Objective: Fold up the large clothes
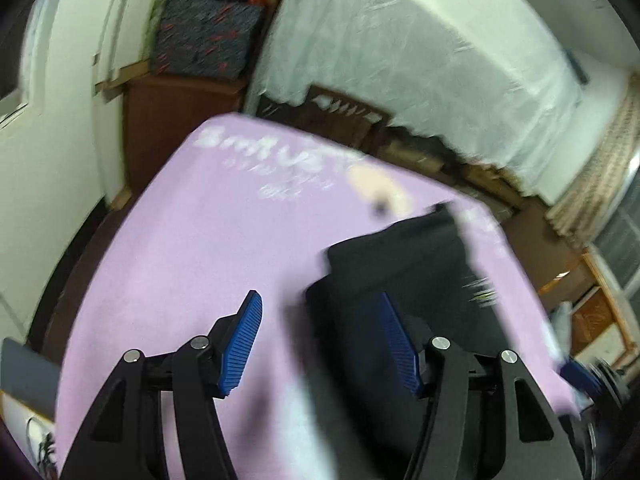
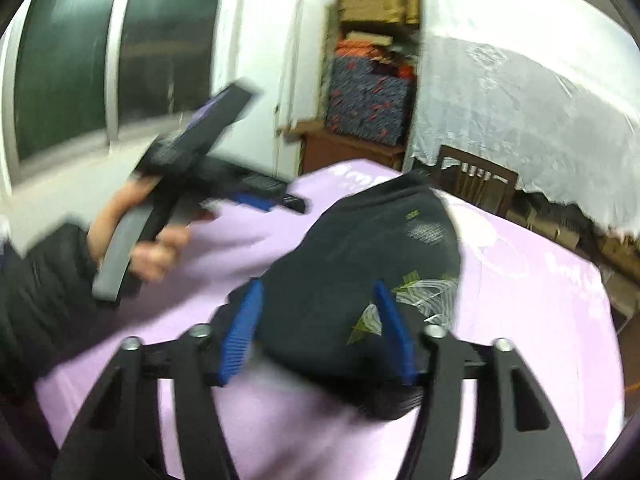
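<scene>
- Behind your work surface: a white lace curtain [image 2: 520,92], a dark wooden chair [image 2: 476,178], a shelf stacked with patterned bedding [image 2: 368,108], and a dark window [image 2: 64,60] on the left of the right wrist view.
- Work surface: a table under a lilac cloth [image 1: 180,248] with pale printed lettering near its far edge.
- Task item: one dark garment [image 2: 360,264], folded into a compact bundle, white and green print on the side facing up. It lies on the lilac cloth toward the right side, inside the far right corner.
- Your left gripper [image 1: 320,336]: blue-padded jaws parted, nothing clamped. One pad shows over bare cloth, the other in front of the garment's edge; contact cannot be judged through the blur.
- Your right gripper [image 2: 320,330]: jaws parted, straddling the near end of the bundle in view. No pad is seen pressing on the fabric.
- Your left hand [image 2: 156,248], dark sleeve behind it, wraps the left tool's grey handle, raised over the cloth's left edge.
</scene>
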{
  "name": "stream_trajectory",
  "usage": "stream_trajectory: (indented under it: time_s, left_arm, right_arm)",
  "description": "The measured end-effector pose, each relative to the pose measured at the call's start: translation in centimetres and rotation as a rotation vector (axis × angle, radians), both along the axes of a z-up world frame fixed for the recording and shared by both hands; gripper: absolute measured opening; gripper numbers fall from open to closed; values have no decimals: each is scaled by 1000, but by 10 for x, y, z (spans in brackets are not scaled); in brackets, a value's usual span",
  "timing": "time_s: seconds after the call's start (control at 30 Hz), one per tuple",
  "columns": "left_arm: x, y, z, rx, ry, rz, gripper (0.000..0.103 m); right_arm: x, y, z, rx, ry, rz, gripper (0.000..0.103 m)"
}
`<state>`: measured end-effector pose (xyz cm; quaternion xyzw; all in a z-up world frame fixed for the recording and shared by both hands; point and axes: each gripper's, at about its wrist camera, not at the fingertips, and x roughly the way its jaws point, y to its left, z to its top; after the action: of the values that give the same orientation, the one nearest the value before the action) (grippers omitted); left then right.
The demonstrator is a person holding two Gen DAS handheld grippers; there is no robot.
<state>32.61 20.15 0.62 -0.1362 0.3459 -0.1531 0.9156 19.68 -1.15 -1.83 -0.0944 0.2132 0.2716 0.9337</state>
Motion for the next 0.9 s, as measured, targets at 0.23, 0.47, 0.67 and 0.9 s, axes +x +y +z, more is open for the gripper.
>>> stream_trajectory:
  time_s: [0.23,0.47,0.67,0.9]
  left_arm:
    - [7,-70,-4,79,29,-115,61]
    - [34,-68,-60,96,163,-97,65]
    - [30,-79,-73,216,98,-91,66]
    - [27,-82,-74,245,77,-76,66]
  right_arm:
    - [112,-54,23,197,185,-119,15]
    - [165,-13,-9,86,252,-108,15]
    - [171,7,-37,0,268,-96,17]
    - [168,8,-49,-11,244,-113,17]
